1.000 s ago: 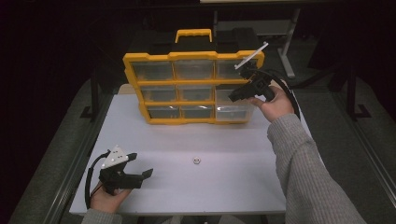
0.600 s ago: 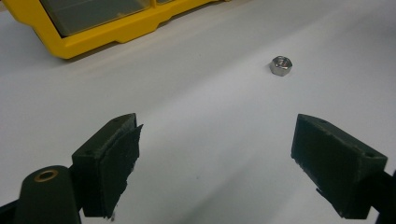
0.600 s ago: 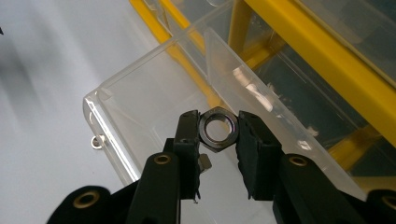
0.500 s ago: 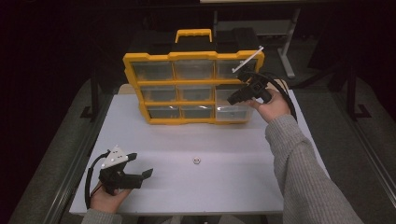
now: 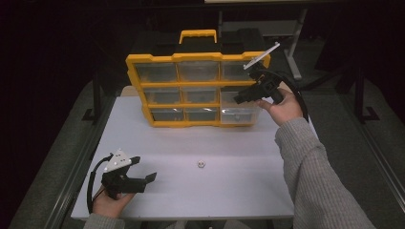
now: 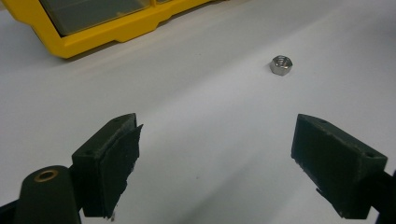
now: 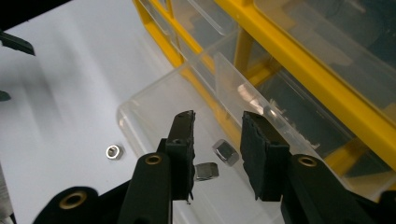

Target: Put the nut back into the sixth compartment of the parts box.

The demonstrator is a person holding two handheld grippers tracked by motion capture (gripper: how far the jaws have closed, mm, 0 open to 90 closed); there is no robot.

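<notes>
Since a second ago, the right gripper fingers have parted slightly, dropping nuts into the drawer; one could bounce out. The left gripper is wide open.

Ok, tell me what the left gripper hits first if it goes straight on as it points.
Probably nothing soon: the left gripper, jaws open, faces bare table. The nut lies right of that line; the organizer sits beyond, to its left.

steel nuts in clear drawer

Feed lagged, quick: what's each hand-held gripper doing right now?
Left hand-held gripper: open, holding nothing.
Right hand-held gripper: open over the pulled-out clear drawer, jaws just opening, two nuts below.
</notes>
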